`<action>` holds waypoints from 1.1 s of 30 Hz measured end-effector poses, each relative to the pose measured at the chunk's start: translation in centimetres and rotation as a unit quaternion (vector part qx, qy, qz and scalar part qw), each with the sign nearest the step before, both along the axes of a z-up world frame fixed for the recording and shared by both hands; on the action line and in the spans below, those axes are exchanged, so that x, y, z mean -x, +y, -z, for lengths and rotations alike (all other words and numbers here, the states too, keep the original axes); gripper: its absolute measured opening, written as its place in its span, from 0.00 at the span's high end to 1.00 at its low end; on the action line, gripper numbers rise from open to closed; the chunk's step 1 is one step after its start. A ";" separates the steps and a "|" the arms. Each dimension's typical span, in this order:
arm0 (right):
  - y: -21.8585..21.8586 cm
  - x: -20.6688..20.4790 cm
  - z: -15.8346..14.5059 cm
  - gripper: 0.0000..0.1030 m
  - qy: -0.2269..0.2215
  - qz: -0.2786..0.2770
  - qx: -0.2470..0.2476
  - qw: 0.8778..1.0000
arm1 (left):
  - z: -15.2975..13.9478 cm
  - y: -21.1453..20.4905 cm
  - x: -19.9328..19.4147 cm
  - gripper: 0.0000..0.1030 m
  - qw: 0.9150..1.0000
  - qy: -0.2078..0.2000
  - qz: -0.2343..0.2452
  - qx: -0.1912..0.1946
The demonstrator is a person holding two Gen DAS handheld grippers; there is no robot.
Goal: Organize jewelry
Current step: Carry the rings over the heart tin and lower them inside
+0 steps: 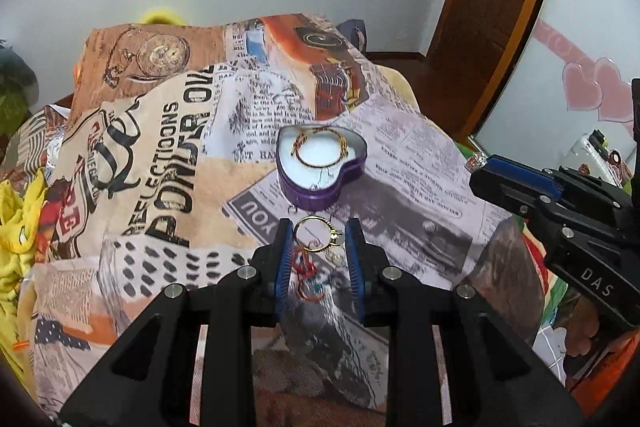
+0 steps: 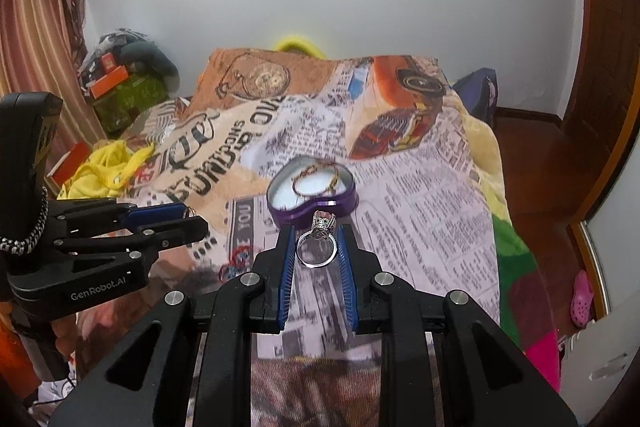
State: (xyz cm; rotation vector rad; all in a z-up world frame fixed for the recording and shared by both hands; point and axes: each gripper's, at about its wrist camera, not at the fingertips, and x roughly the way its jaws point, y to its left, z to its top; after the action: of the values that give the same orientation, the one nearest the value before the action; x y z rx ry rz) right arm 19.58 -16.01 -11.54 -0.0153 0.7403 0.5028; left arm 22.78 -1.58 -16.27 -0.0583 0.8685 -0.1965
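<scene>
A purple heart-shaped box (image 1: 320,193) with a white lining sits open on the printed cloth and holds a gold bracelet (image 1: 320,149). It also shows in the right wrist view (image 2: 312,209) with the bracelet (image 2: 320,177) inside. My left gripper (image 1: 319,241) is shut on a gold ring (image 1: 318,235), just in front of the box. A red thread bracelet (image 1: 308,277) lies on the cloth below it. My right gripper (image 2: 317,243) is shut on a silver ring with a large stone (image 2: 318,241), held close in front of the box.
The printed newspaper-pattern cloth (image 1: 168,147) covers a bed. Yellow fabric (image 2: 104,173) lies at its left side. A wooden door (image 1: 496,11) stands at the right. Boxes and clutter (image 2: 120,83) are piled at the far left. A pink shoe (image 2: 582,297) lies on the floor.
</scene>
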 end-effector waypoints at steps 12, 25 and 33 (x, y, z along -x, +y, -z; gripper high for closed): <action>0.4 -2.7 -0.4 0.81 -0.013 0.000 -0.017 1.000 | 0.2 0.6 -3.0 0.76 1.000 -0.010 0.000 0.001; 2.0 -6.6 1.2 0.81 -0.006 -0.012 -0.002 1.000 | 1.8 0.6 -6.9 0.76 1.000 -0.006 0.010 -0.004; 2.7 -9.3 2.0 0.81 0.011 -0.028 -0.001 1.000 | 3.1 0.2 -9.5 0.76 1.000 0.005 0.021 -0.004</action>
State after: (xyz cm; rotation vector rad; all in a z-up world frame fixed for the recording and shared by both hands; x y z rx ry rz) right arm 28.89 -13.31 -13.51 -0.0280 0.7625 0.5574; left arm 32.27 -1.37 -19.35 -0.0338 0.8812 -0.2327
